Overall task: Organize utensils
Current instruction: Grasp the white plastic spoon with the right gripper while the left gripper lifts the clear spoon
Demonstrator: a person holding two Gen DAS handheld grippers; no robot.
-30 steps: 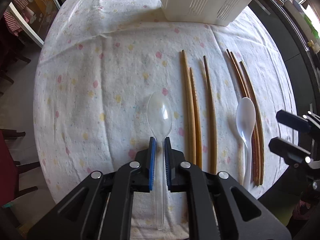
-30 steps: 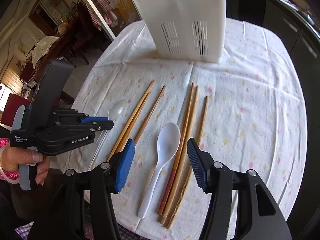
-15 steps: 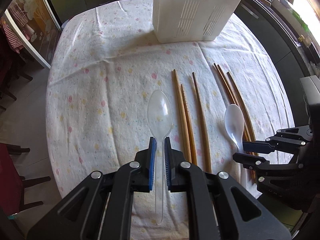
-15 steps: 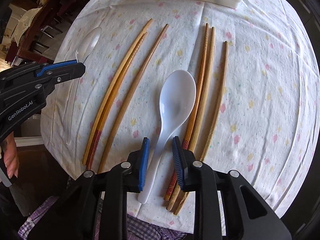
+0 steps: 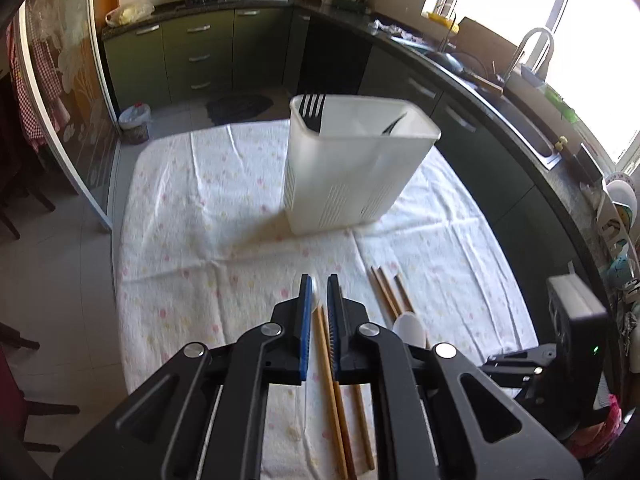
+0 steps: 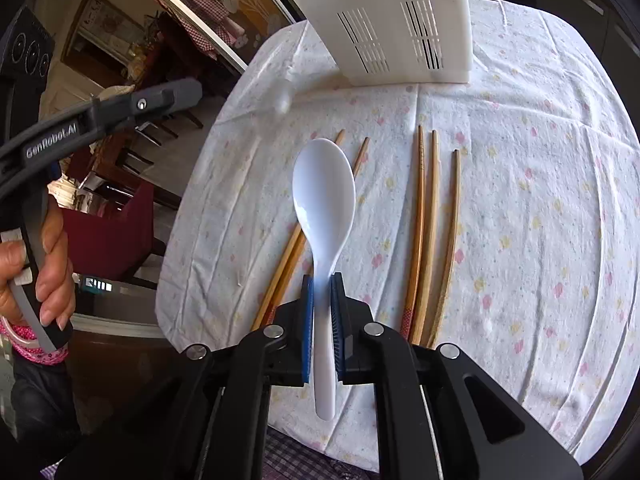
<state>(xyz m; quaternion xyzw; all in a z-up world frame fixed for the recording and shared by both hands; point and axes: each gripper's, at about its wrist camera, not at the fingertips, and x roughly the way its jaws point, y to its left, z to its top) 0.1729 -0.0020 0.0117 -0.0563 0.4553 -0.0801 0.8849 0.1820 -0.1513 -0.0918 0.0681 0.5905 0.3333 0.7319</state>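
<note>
The left gripper (image 5: pixel 316 316) has its blue-padded jaws drawn close on the thin handle of a clear plastic spoon (image 5: pixel 305 404), carried raised above the tabletop (image 5: pixel 192 216); its bowl is mostly hidden between the pads. The right gripper (image 6: pixel 322 320) is clamped on the handle of a white spoon (image 6: pixel 324 196), lifted clear of the flowered cloth with its bowl pointing forward. Two sets of wooden chopsticks (image 6: pixel 426 232) lie flat on the cloth, one set on each side of the white spoon. A white slotted utensil holder (image 5: pixel 352 168) stands upright farther back, with a dark fork (image 5: pixel 311 114) inside, tines up.
</note>
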